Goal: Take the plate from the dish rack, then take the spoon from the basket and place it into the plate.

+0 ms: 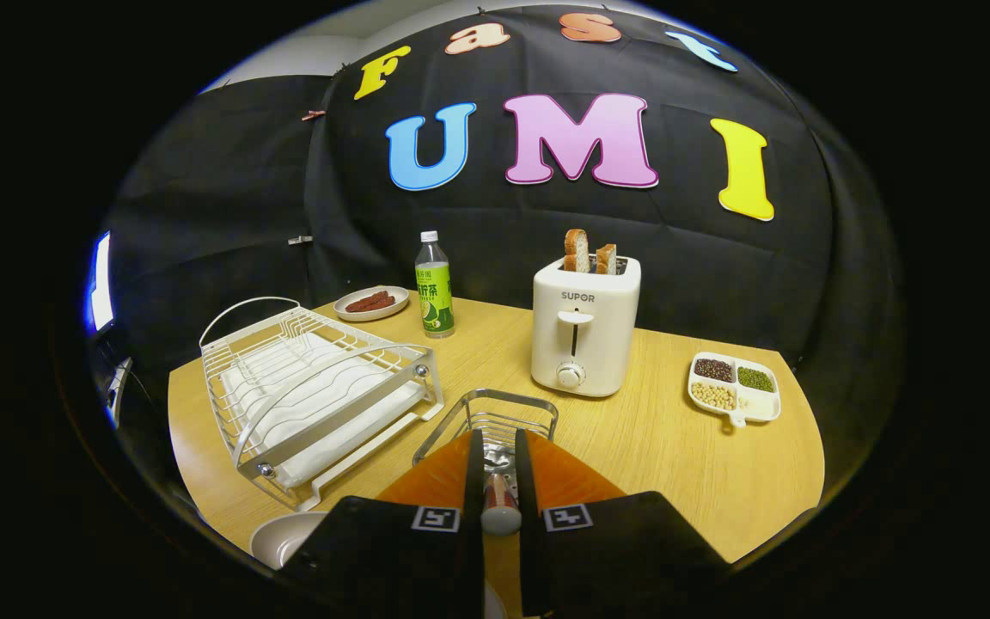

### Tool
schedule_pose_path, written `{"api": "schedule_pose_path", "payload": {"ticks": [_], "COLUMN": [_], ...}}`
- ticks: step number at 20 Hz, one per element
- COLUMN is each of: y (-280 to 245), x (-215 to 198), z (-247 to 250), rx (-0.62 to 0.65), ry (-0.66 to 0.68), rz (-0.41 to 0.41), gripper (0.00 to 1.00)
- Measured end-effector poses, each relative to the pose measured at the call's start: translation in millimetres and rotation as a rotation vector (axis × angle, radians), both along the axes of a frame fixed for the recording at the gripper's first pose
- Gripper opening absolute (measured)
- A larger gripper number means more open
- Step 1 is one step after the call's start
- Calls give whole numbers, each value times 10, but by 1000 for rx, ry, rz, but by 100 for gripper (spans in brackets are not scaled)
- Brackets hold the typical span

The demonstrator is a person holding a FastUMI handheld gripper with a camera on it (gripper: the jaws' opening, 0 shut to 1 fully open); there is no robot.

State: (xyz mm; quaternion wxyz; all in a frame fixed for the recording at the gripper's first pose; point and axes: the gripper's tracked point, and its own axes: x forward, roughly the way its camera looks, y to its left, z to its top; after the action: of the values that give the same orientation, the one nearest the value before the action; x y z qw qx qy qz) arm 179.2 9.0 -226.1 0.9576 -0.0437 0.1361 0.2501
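gripper clamps spoon over basket
fingers narrow, pressing on spoon handle btwn them; rack empty, ahead-left. plate low beside left finger. next, likely: swing spoon to plate, release.

Obstacles: dish rack, beside and beyond the fingers on one side; wire basket directly at the fingertips; toaster with upright bread slices, just beyond the basket.

Gripper: fingers nearly together around the spoon, over the basket.

Far edge: bottle, sausage dish.

Free room: bare tabletop between toaster and divided bean tray. Plate lies near the rack's front.
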Motion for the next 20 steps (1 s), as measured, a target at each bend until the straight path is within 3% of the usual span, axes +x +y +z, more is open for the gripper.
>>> {"api": "schedule_pose_path", "payload": {"ticks": [5,10,20], "y": [2,-29,100], "x": [-3,-78,-788], "z": [120,568,1219], "rx": [15,39,89], "ry": [34,3,-13], "rz": [-1,0,132], "gripper": [18,18,18]}}
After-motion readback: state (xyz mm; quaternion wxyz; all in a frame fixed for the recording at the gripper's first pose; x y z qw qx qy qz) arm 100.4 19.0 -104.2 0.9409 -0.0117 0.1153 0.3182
